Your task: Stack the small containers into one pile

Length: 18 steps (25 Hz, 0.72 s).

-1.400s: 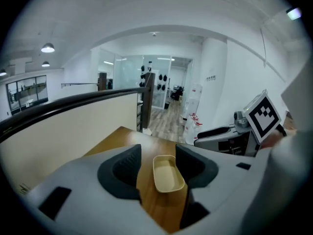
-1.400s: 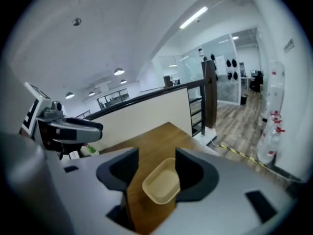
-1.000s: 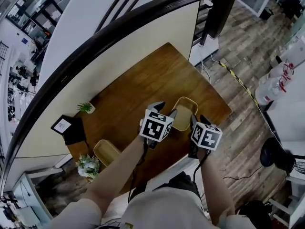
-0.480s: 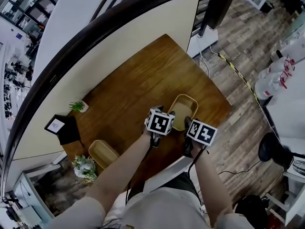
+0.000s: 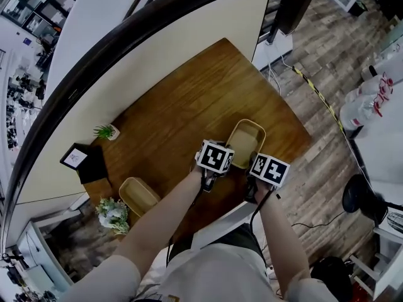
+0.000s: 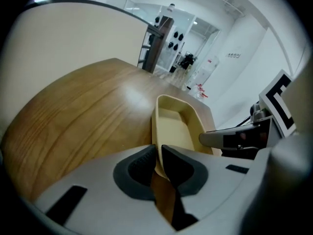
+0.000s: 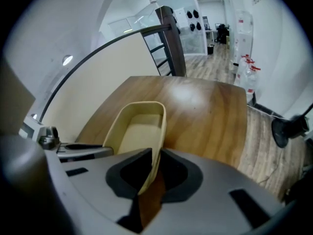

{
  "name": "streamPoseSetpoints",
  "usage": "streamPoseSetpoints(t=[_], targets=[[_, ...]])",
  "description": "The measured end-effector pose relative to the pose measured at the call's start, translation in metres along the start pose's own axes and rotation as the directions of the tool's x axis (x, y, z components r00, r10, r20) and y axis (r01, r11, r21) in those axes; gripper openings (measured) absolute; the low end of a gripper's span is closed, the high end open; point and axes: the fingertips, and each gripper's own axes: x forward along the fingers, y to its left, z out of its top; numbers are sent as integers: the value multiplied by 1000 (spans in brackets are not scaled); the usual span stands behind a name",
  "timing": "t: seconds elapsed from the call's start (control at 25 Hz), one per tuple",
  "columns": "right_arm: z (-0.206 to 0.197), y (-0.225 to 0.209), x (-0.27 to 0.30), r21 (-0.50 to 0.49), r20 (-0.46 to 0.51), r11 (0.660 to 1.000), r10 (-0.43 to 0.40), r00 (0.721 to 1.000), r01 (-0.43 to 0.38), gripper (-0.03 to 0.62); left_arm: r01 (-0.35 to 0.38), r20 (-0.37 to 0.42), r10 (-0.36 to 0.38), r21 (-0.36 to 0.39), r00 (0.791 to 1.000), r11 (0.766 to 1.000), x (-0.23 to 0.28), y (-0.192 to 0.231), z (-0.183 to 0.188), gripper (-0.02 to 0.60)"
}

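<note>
1. The wooden table [image 5: 189,99] is bare across its far half, up to the cream partition [image 5: 157,61]. This gives you open room ahead and to the left. Its right and near edges drop to plank floor.
2. The first container [image 5: 245,140] is near the near right edge of the table, open side up and empty.
3. The second container [image 5: 138,195] lies well apart on the left, close to the near left edge and just beside a flowering plant [image 5: 113,214]. Bare wood separates the two containers.
4. Your left gripper [image 6: 159,155] has just been closing. Its jaws stand narrow, pinching the near end of the left wall of the first container.
5. Your right gripper [image 7: 155,163] has just been closing too. Its jaws clamp the near end of the right wall.
6. A small potted plant [image 5: 107,131] and a black card stand [image 5: 85,162] occupy the far left edge.
</note>
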Motion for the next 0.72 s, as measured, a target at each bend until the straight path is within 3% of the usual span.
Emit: streamPoseSetpoints(t=[0.16, 0.36, 0.72], targets=[[4, 16, -11, -76, 16, 997, 17, 1000, -16, 54, -6, 28, 6, 2, 1000, 1000, -17, -1, -2, 34], [20, 52, -42, -196, 79, 979, 77, 994, -61, 54, -46, 130, 50, -32, 990, 998, -66, 3, 9, 34], [37, 128, -127, -330, 165, 924, 256, 952, -192, 51, -104, 336, 125, -79, 934, 991, -182, -5, 22, 35]])
